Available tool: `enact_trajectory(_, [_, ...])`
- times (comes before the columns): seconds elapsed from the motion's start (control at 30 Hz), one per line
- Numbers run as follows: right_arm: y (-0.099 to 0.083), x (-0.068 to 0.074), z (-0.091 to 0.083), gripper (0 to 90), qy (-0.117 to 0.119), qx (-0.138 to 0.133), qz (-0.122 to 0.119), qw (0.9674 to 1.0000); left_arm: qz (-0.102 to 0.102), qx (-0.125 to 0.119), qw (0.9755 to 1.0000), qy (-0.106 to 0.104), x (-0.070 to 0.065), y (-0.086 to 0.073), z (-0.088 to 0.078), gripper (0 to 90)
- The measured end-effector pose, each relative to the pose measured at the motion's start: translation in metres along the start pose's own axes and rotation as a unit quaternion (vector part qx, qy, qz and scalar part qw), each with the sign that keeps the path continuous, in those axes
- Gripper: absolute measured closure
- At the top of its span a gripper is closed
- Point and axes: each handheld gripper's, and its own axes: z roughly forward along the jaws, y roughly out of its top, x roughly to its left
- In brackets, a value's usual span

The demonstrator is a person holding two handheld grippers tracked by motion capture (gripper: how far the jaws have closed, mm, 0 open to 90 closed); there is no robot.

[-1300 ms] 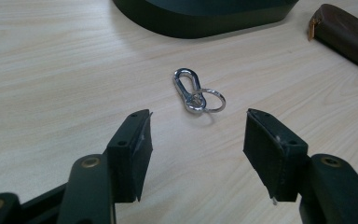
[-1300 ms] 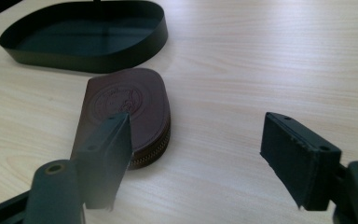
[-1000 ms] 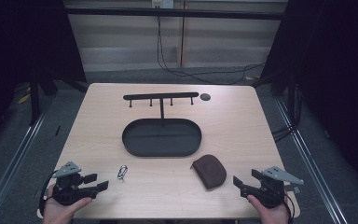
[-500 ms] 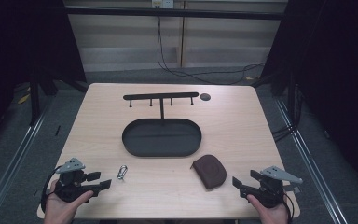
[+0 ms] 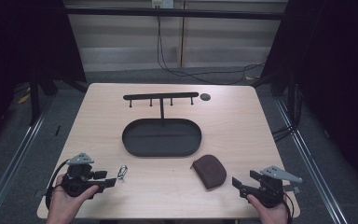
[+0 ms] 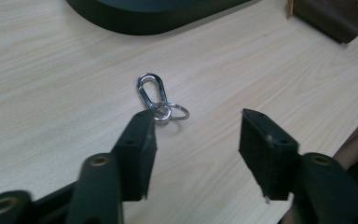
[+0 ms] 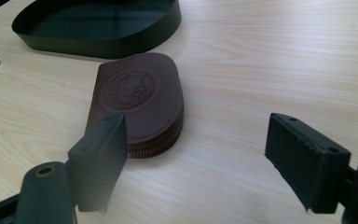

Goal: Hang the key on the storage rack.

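Observation:
A silver carabiner [image 5: 121,172] with small key rings lies on the wooden table [image 5: 242,126], near the front left. My left gripper [image 5: 107,179] is open just left of it. In the left gripper view the carabiner [image 6: 151,93] sits right at the tip of the left-hand jaw, outside the gap of my left gripper [image 6: 198,121]. A brown leather zip pouch [image 5: 209,171] lies flat at the front right. My right gripper [image 5: 237,183] is open a little to its right. In the right gripper view the pouch [image 7: 137,100] lies ahead of my right gripper [image 7: 198,123], partly behind the left-hand jaw.
A black oval tray [image 5: 127,140] sits mid-table, with a black hook rack [image 5: 161,96] standing behind it. Beside the rack's right end lies a small dark disc [image 5: 205,97]. The tray's wall shows in the left gripper view [image 6: 135,23] and the right gripper view [image 7: 98,44].
My left gripper has crept a little to the right, closer to the carabiner. The right gripper and the pouch have stayed put.

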Motion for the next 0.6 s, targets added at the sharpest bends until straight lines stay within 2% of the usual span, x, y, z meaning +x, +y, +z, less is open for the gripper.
enact_trajectory(0.13, [0.0,0.0,0.0,20.5,-0.001,0.0,-0.001,1.0,-0.006,0.001,0.9998,-0.018,0.004,0.008,0.001,50.8])
enact_trajectory(0.3, [0.0,0.0,0.0,20.1,0.004,0.002,-0.002,1.0,-0.011,0.021,0.9997,0.008,0.006,0.015,0.005,50.5])
enact_trajectory(0.33, [0.0,0.0,0.0,20.1,0.004,0.002,-0.003,1.0,-0.014,0.018,0.9996,0.014,0.007,0.017,0.006,50.7])
enact_trajectory(0.4, [0.0,0.0,0.0,20.0,0.004,0.002,-0.003,1.0,-0.016,0.022,0.9996,0.012,0.007,0.019,0.007,51.7])
enact_trajectory(0.47, [0.0,0.001,0.001,19.7,0.006,0.002,-0.002,1.0,-0.006,0.034,0.9993,0.014,0.008,0.022,0.009,51.6])
enact_trajectory(0.6, [0.0,0.001,0.001,19.6,0.006,0.005,-0.004,1.0,-0.013,0.039,0.9991,0.013,0.009,0.027,0.013,48.2])
